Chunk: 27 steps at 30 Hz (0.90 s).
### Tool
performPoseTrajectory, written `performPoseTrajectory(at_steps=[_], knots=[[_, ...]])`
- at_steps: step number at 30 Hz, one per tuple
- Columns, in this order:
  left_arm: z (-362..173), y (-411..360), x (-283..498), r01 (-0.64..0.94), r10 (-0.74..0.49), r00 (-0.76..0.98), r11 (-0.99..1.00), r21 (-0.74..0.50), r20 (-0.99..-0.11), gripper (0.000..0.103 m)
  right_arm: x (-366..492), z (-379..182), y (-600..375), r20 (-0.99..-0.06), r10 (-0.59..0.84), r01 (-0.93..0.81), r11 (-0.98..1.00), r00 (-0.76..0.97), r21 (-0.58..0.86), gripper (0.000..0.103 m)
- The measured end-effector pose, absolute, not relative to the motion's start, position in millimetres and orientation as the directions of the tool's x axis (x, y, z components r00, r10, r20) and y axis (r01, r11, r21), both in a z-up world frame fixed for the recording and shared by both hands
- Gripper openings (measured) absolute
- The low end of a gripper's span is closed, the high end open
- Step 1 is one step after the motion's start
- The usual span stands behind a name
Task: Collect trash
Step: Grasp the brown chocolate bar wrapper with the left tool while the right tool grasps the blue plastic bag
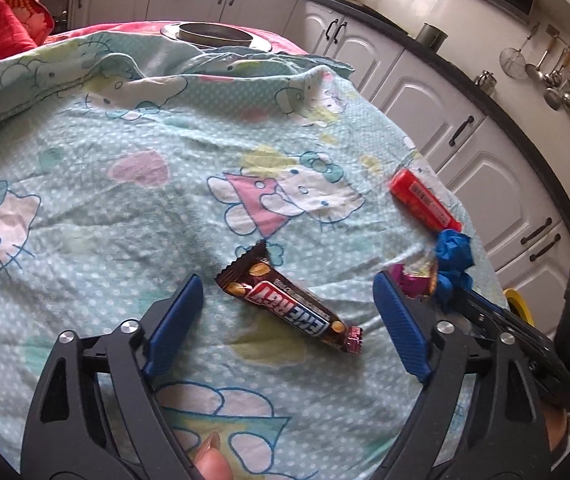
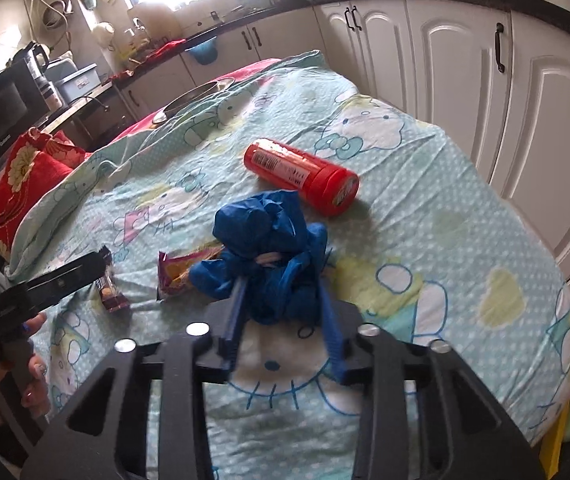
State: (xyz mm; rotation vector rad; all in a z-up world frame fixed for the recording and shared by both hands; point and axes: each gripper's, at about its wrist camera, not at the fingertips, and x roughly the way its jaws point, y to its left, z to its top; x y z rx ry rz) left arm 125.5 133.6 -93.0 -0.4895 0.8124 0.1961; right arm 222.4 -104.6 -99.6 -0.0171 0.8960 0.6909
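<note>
Your left tool (image 1: pixel 287 320) gapes wide around the chocolate bar (image 1: pixel 291 300) | your right tool (image 2: pixel 281 312) clamps the blue glove (image 2: pixel 269 248) | both on the cartoon-print desk cloth (image 1: pixel 125 184), white kitchen cabinets (image 2: pixel 465 60) behind

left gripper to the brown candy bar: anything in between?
Nothing visible. The left gripper is open, and the brown candy bar lies flat on the cloth between its fingers with bare cloth on both sides. The pink wrapper and the blue glove held by the right gripper sit outside the right finger.
</note>
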Motion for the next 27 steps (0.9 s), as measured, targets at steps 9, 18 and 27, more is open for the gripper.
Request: performPoseTrajectory(at_steps=[9, 18, 27], knots=[[-95.8, 132.2, 124.4, -0.362, 0.045, 0.666, 0.893, -0.269, -0.745, 0.035, 200.3, -97.9, -113.8, -0.712, 0.578, -0.582, 0.759, 0.398, 0.290, 0.013], [-90.7, 120.1, 124.3, -0.272, -0.039, 0.690, 0.911, -0.310, -0.722, 0.010, 174.0, -95.7, -119.3, -0.711, 0.596, -0.607, 0.736, 0.374, 0.298, 0.011], [-71.9, 104.1, 117.4, -0.214, -0.055, 0.725, 0.929, -0.300, -0.686, 0.010, 162.2, -79.3, -130.8, -0.684, 0.609, -0.617, 0.732, 0.403, 0.288, 0.009]])
